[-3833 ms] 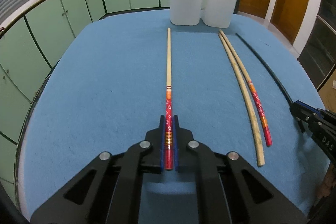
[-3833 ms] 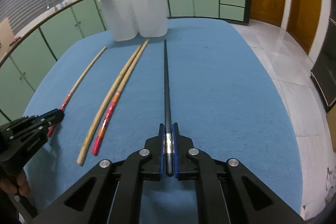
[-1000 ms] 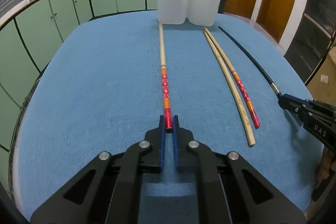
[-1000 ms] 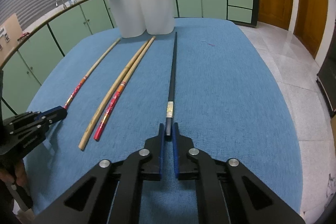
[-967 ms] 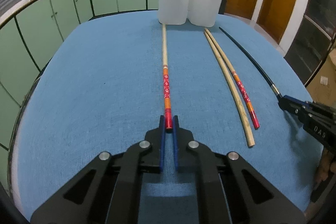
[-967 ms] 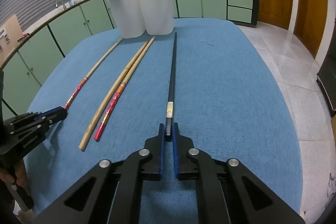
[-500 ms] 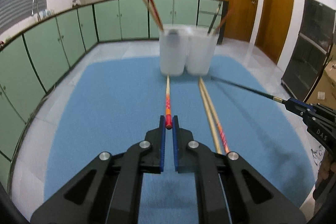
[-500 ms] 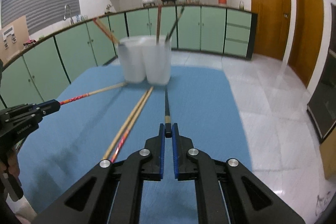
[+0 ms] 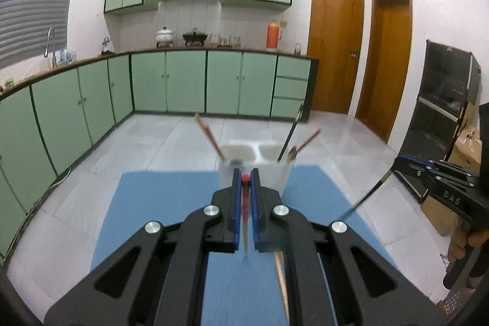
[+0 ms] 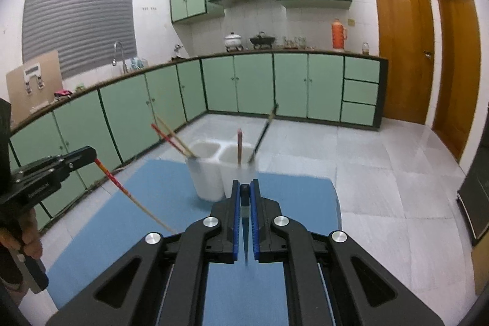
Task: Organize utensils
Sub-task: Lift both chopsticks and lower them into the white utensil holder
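In the left wrist view my left gripper [image 9: 244, 173] is shut on the red end of a red-patterned chopstick [image 9: 245, 222], which hangs down between the jaws above the blue cloth [image 9: 152, 203]. My right gripper [image 10: 244, 186] is shut on the end of a black chopstick [image 10: 245, 231] that hangs the same way. Beyond both stands the white two-compartment holder [image 9: 284, 176] [image 10: 211, 182], with chopsticks leaning out of each compartment. Each wrist view shows the other gripper from the side: right gripper [image 9: 397, 162], left gripper [image 10: 91, 156], each chopstick slanting down from it.
A plain wooden chopstick [image 9: 279, 271] lies on the cloth under my left gripper. The table ends just past the holder, with tiled floor [image 9: 183, 136] and green cabinets [image 10: 238, 81] beyond. A person's hand [image 10: 29, 237] grips the left handle.
Both grippers have risen well above the table with their chopsticks, lifting them off the cloth. The chopsticks now hang down instead of lying flat, and the holder sits lower in both views.
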`<state>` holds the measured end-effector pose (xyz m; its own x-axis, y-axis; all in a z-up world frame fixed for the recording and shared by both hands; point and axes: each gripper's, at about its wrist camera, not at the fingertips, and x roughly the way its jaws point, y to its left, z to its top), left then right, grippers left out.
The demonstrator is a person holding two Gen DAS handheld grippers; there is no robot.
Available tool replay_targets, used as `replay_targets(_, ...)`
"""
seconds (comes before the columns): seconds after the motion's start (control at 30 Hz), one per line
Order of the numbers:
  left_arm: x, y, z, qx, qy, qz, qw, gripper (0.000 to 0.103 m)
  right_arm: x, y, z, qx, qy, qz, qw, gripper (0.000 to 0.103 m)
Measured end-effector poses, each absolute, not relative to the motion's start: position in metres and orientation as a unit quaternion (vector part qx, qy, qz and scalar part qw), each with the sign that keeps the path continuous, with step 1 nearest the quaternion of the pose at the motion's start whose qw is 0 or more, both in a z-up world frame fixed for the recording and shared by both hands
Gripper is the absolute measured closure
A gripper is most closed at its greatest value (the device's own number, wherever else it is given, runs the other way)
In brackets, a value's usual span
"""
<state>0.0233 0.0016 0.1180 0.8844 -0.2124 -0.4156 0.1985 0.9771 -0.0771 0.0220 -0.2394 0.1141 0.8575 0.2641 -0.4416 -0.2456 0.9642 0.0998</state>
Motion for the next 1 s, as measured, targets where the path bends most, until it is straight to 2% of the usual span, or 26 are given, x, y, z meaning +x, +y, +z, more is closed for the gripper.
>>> replay_targets(0.27, 0.04, -0.006, 0.156, -0.019, 0.174, -0.125, 0.977, 0.098, 0.044, -0.232, 0.153, 0.015, 0.214, 0.181, 0.96, 0.097)
replay_targets(0.67, 0.091, -0.024, 0.224, -0.01, 0.089, -0.122, 0.989, 0.098, 0.11, -0.208, 0.24, 0.012, 0.127, 0.2, 0.971, 0.097)
replay_targets(0.8, 0.12, -0.03, 0.228, -0.001, 0.091, -0.119, 0.989, 0.098, 0.147, -0.202, 0.246, 0.017, 0.122, 0.185, 0.975, 0.097)
replay_targets(1.0, 0.16, -0.036, 0.203, 0.005, 0.129, -0.121, 0.984, 0.098, 0.2, -0.19, 0.213, 0.004, 0.143, 0.158, 0.977, 0.097)
